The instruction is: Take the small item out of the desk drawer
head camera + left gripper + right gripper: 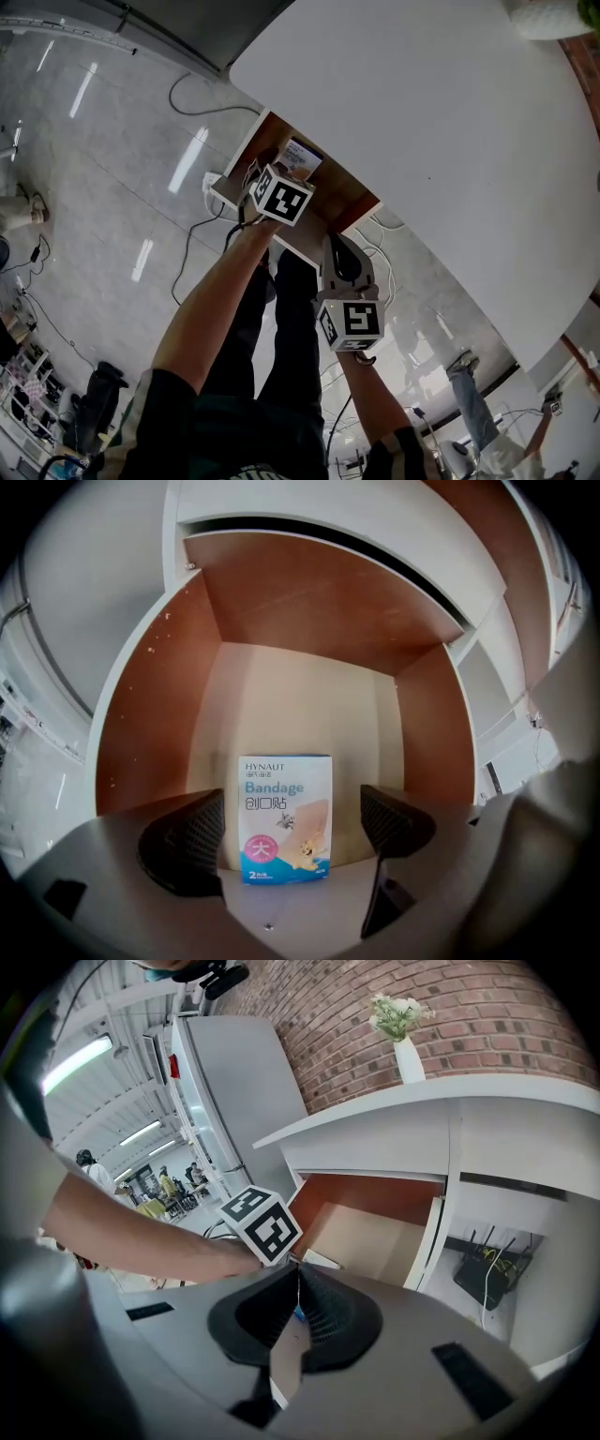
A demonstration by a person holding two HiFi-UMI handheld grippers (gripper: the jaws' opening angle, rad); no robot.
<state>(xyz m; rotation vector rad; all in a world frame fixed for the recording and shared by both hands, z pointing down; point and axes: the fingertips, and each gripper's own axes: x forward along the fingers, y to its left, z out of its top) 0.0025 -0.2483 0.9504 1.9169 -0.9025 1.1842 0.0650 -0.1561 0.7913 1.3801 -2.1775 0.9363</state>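
Head view: the open brown wooden drawer [352, 200] sticks out from under the curved edge of the white bench [441, 122]. The left gripper [274, 180] hangs over it and the right gripper [339, 251] sits just outside its front.

Left gripper view: fingers [187, 841] are spread wide, gripping nothing. The small white-and-blue bandage box [286, 817] sits on the drawer floor, lined up between them, with bare floor beyond it and brown walls all round.

Right gripper view: fingers [333, 1321] are pressed together, empty.

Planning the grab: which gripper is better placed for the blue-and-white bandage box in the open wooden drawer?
Left gripper: open jaws face the bandage box; right gripper is shut, outside the drawer.
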